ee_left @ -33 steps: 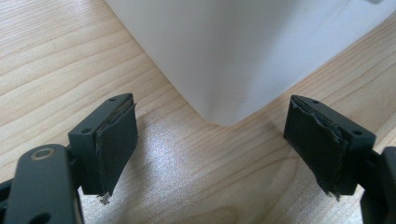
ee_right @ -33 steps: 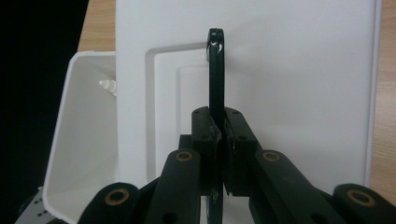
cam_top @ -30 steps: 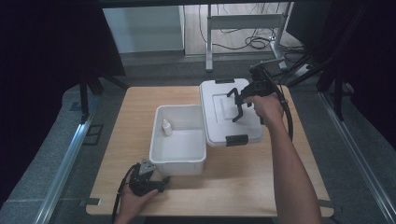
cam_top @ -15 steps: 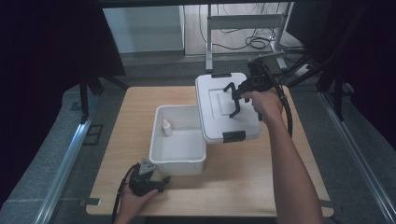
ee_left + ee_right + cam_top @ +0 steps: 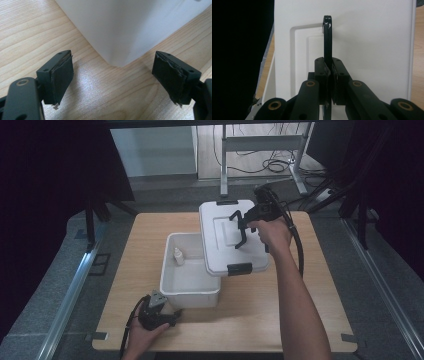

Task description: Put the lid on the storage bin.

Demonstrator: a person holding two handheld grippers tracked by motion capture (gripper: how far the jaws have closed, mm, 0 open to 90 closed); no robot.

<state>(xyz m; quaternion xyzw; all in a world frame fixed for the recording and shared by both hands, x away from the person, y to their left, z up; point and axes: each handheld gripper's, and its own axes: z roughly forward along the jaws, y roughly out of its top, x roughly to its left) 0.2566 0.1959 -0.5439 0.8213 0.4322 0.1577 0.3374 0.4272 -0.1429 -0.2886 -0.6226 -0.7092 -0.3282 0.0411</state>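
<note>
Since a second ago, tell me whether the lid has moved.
Yes. The lid, carried by its black handle in the right gripper, has shifted left against the table and now overlaps the open bin more.

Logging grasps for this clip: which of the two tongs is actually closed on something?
The right tongs, shut on the white plastic lid's black handle. The left tongs rest open beside the white plastic bin.
</note>
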